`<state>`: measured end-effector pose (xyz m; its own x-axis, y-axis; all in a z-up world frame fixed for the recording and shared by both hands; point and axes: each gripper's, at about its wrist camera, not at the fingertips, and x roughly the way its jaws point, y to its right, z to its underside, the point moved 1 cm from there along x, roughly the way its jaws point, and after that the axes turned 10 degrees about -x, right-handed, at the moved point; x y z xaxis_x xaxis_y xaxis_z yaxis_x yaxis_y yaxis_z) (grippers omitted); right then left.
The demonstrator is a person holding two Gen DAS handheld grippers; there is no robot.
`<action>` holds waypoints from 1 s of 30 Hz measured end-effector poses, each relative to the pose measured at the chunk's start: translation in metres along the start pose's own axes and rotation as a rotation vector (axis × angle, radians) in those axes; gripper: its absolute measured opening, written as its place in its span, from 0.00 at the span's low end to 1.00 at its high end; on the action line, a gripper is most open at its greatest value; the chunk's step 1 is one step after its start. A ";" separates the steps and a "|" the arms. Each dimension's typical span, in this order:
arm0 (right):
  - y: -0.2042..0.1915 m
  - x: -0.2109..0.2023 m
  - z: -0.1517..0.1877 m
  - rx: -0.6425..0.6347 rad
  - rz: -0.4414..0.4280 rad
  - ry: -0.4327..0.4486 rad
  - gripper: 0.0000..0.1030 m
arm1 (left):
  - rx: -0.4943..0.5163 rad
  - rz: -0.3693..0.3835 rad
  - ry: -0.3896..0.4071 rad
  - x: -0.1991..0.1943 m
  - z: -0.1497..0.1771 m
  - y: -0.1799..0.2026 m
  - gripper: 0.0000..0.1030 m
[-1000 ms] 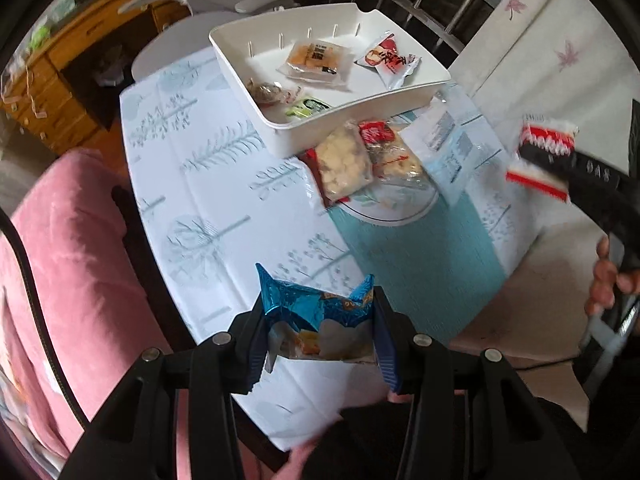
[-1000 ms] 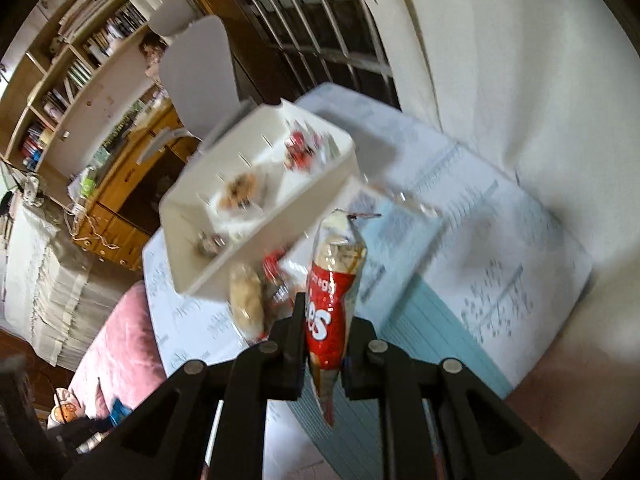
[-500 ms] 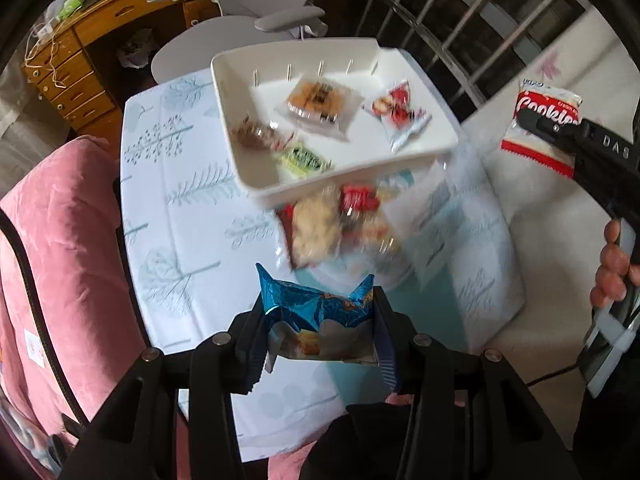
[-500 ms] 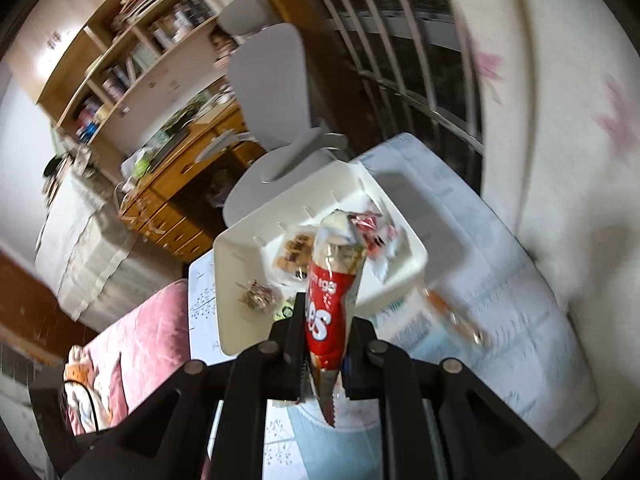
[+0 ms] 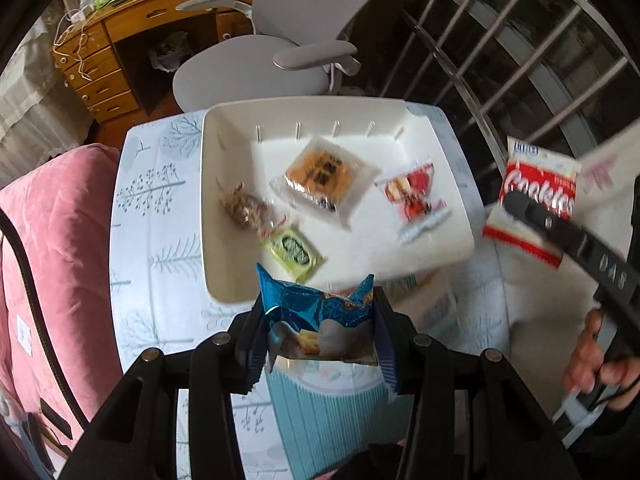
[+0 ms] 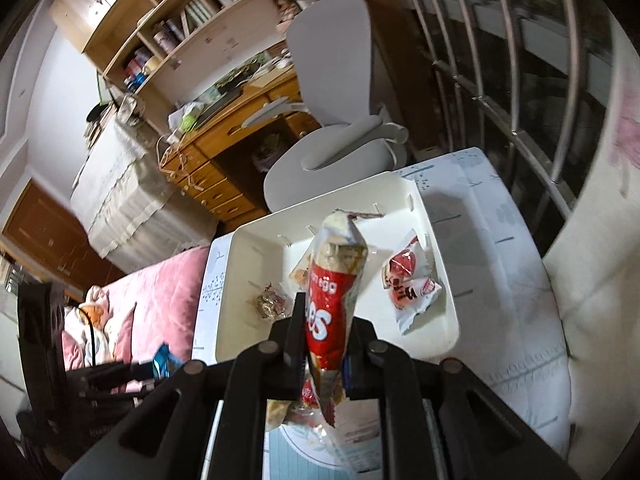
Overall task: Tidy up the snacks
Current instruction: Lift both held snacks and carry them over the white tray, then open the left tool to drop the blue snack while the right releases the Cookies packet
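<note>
Left gripper [image 5: 320, 320]: clenched on my blue snack packet [image 5: 316, 312]. Right gripper [image 6: 326, 340]: clamping red cookie packet [image 6: 332, 292]. White tray [image 5: 212, 200] ahead, below; I'd release low over bare floor.

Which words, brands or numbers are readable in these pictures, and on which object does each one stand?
"Cookies": on the red cookie packet held by the right gripper.
"DAS": raised letters on that gripper's finger.
Print on the blue packet in the left gripper and on the tray snacks is too blurred.
</note>
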<state>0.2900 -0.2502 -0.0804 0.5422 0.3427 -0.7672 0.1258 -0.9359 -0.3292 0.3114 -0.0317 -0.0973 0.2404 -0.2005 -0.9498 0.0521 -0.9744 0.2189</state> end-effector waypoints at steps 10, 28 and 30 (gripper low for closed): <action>0.026 0.029 0.000 0.053 -0.097 -0.073 0.16 | -0.104 -0.034 0.020 0.017 -0.024 -0.002 0.69; 0.044 0.017 0.028 0.253 -0.152 -0.134 0.33 | -0.158 -0.054 0.060 -0.014 0.027 -0.023 0.69; 0.046 0.015 0.035 0.286 -0.158 -0.149 0.39 | -0.165 -0.053 0.074 -0.020 0.034 -0.026 0.69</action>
<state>0.2745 -0.2847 -0.1265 0.4046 0.5090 -0.7598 -0.0512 -0.8169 -0.5745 0.2722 -0.0054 -0.0917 0.3038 -0.1353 -0.9431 0.2238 -0.9520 0.2087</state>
